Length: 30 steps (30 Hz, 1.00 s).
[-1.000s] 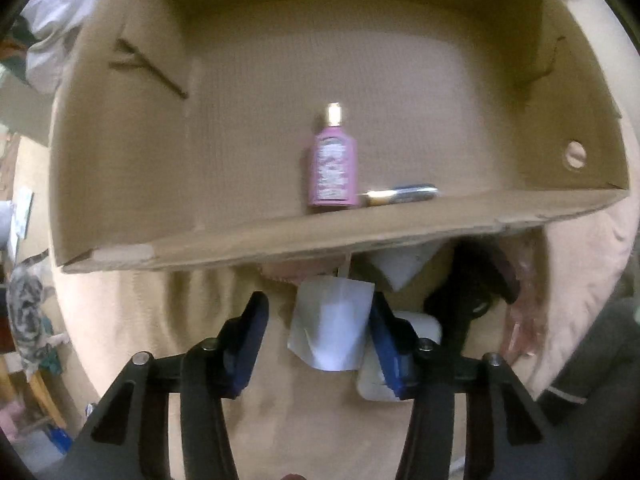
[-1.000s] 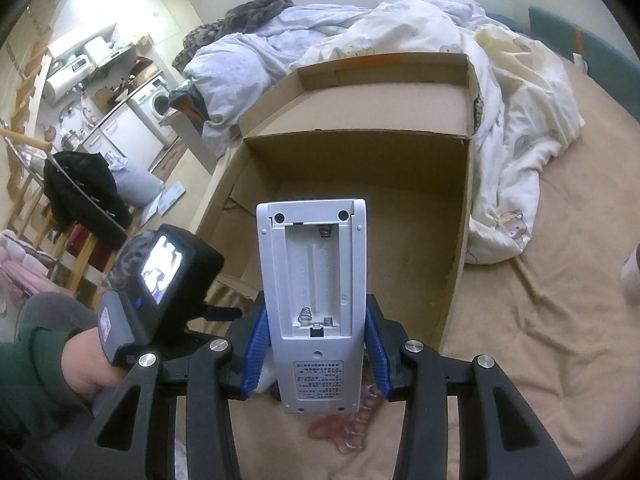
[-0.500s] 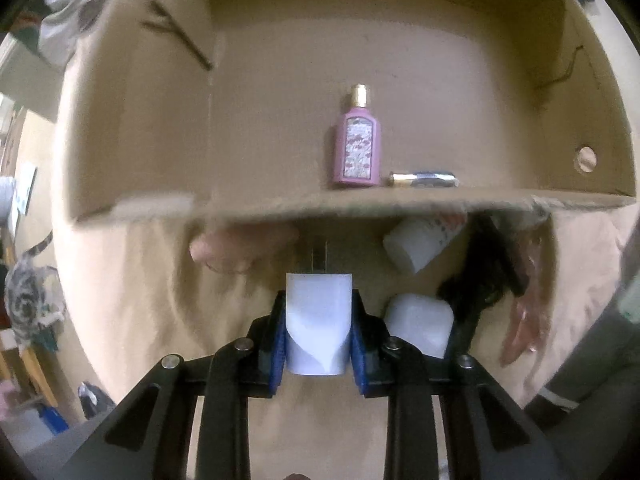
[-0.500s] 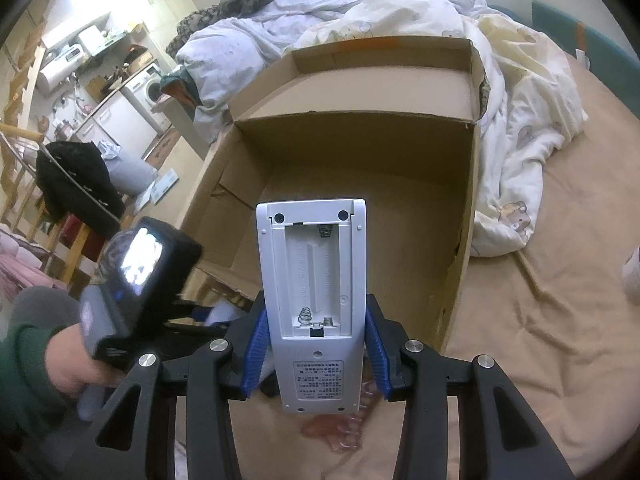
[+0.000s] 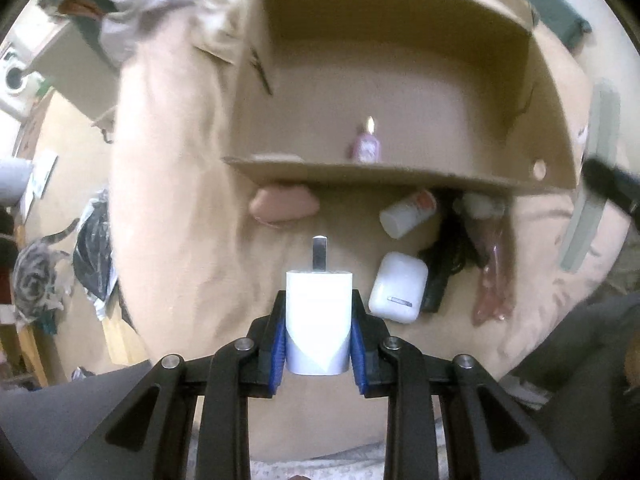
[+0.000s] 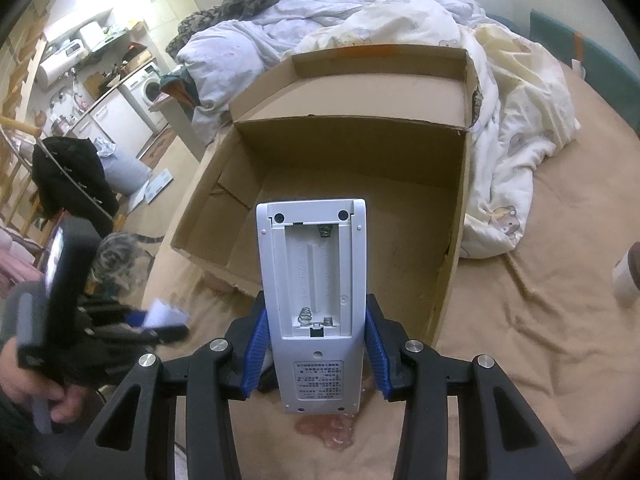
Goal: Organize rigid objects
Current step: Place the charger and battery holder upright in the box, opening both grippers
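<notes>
Bed: tan sheet (image 5: 168, 184) bore the clutter, frame centre.
Left gripper (image 5: 319, 330): clamped on white charger (image 5: 318, 316), destined for cardboard box (image 5: 400, 176) above.
Right gripper (image 6: 316, 346): gripped open-backed remote (image 6: 314, 300) before the box.

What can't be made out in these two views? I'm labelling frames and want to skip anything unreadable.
- Remote, right wrist view: its printed label is too small to read.
- Pink bottle, left wrist view: blurred, and its base is hidden by the cardboard box wall.
- White bottle, left wrist view: its far end is tucked under the box.
</notes>
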Each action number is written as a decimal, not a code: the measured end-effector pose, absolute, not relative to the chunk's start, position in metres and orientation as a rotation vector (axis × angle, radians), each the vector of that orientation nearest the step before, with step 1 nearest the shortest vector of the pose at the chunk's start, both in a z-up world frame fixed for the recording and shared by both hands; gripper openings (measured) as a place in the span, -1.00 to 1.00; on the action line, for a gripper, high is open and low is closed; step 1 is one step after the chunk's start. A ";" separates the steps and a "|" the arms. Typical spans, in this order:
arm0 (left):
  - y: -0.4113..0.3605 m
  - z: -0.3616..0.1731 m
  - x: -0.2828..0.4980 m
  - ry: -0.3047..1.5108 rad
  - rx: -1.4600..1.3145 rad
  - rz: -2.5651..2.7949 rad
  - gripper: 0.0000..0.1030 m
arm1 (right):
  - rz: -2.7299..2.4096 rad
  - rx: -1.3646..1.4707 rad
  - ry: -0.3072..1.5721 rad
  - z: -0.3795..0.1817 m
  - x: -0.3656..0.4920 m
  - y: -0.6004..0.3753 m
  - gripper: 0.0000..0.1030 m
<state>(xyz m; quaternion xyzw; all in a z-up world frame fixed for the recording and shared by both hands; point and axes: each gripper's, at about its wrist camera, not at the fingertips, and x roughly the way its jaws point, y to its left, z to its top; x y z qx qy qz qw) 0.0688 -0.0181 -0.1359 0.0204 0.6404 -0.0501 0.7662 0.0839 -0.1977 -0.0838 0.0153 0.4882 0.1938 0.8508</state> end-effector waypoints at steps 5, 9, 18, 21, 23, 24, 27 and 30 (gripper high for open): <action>-0.007 -0.102 0.066 1.316 0.048 -0.093 -0.53 | 0.417 0.001 1.005 -0.077 0.070 -0.192 -0.12; -0.002 -0.079 0.080 1.270 0.048 -0.092 -0.53 | 0.425 0.004 0.978 -0.070 0.064 -0.191 -0.12; 0.002 -0.052 0.104 1.193 0.038 -0.088 -0.53 | 0.401 0.045 0.953 -0.065 0.070 -0.198 -0.12; 0.001 -0.053 0.116 1.187 0.037 -0.095 -0.53 | 0.391 0.071 0.954 -0.064 0.077 -0.201 -0.12; -0.002 -0.055 0.124 1.186 0.047 -0.101 -0.53 | 0.386 0.085 0.955 -0.063 0.082 -0.203 -0.12; -0.004 -0.057 0.128 1.185 0.054 -0.107 -0.53 | 0.386 0.094 0.959 -0.062 0.086 -0.204 -0.12; -0.012 -0.060 0.144 1.186 0.058 -0.127 -0.53 | 0.397 0.144 0.970 -0.058 0.098 -0.208 -0.12; -0.019 -0.061 0.162 1.181 0.051 -0.141 -0.53 | 0.402 0.186 0.974 -0.052 0.116 -0.211 -0.12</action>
